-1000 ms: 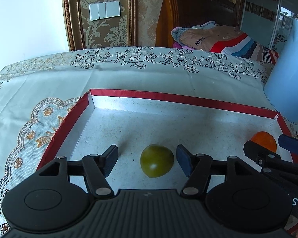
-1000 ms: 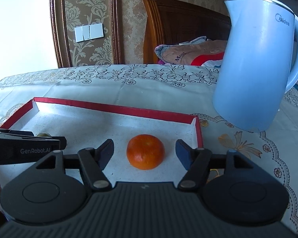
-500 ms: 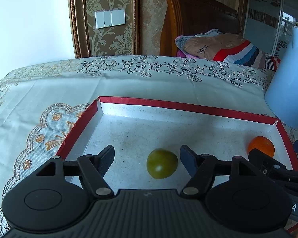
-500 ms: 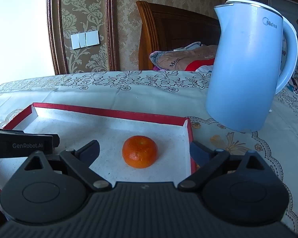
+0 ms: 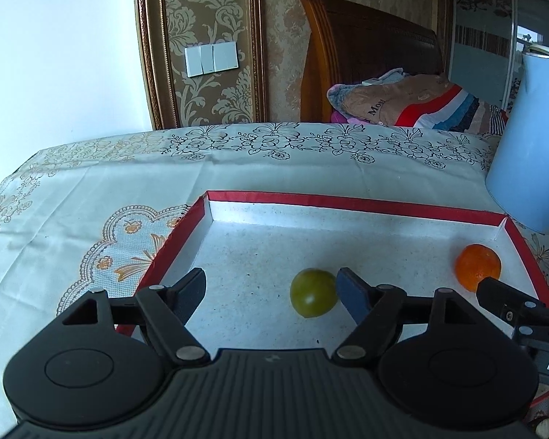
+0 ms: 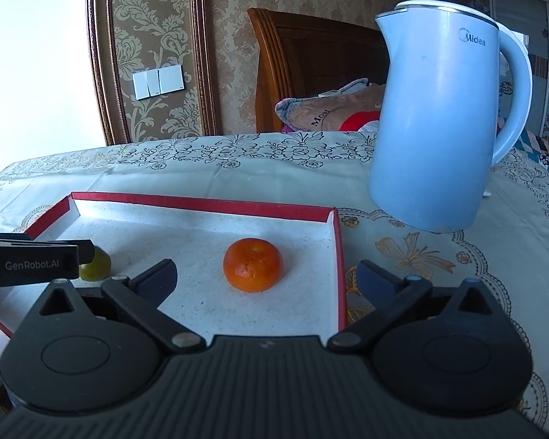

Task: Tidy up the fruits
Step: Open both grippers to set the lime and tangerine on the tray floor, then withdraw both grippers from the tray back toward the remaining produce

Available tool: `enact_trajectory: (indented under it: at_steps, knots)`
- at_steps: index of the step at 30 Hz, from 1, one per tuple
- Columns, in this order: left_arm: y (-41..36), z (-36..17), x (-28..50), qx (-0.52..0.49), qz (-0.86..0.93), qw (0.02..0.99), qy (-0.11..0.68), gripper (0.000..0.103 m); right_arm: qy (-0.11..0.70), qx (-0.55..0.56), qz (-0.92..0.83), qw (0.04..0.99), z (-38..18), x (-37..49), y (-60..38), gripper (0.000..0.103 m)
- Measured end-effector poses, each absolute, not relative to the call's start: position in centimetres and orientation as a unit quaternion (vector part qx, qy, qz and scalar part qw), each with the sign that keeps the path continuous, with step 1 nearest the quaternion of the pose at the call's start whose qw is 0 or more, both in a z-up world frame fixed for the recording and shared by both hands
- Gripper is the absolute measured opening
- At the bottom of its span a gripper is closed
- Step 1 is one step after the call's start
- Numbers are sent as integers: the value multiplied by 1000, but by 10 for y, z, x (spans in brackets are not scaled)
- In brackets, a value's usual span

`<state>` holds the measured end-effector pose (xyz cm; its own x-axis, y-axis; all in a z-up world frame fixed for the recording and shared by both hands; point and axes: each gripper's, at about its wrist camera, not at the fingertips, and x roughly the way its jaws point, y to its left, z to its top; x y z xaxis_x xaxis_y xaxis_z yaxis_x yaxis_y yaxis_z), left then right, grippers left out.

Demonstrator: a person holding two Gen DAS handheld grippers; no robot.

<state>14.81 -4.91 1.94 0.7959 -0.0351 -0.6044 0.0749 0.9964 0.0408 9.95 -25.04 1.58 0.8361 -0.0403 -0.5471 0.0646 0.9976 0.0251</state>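
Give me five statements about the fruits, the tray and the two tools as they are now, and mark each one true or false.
1. The orange fruit lies inside the red-rimmed tray. True.
2. The left tool is shut on the green fruit. False: its jaws stand open, and the fruit sits on the tray floor close by the right-hand finger.
3. The blue kettle stands inside the tray. False: it stands on the tablecloth, outside the tray's right rim.
4. The right tool is open, with the orange fruit ahead of the gap between its fingers. True.
5. The two fruits touch each other. False: they lie apart, with bare tray floor between them.
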Motion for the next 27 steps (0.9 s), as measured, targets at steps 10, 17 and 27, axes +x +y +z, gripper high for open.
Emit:
enact_trajectory:
  at_steps: [10, 17, 27]
  knots:
    - [-43, 24, 117, 35, -41, 957, 285, 79, 285, 20, -11, 958, 16, 78, -249, 103]
    - [-45, 21, 89, 57, -39, 966, 250, 79, 280, 23, 3, 960, 16, 57, -247, 103]
    - [-45, 12, 50, 68, -55, 966, 242, 87, 273, -4, 11, 962, 12, 29, -237, 103]
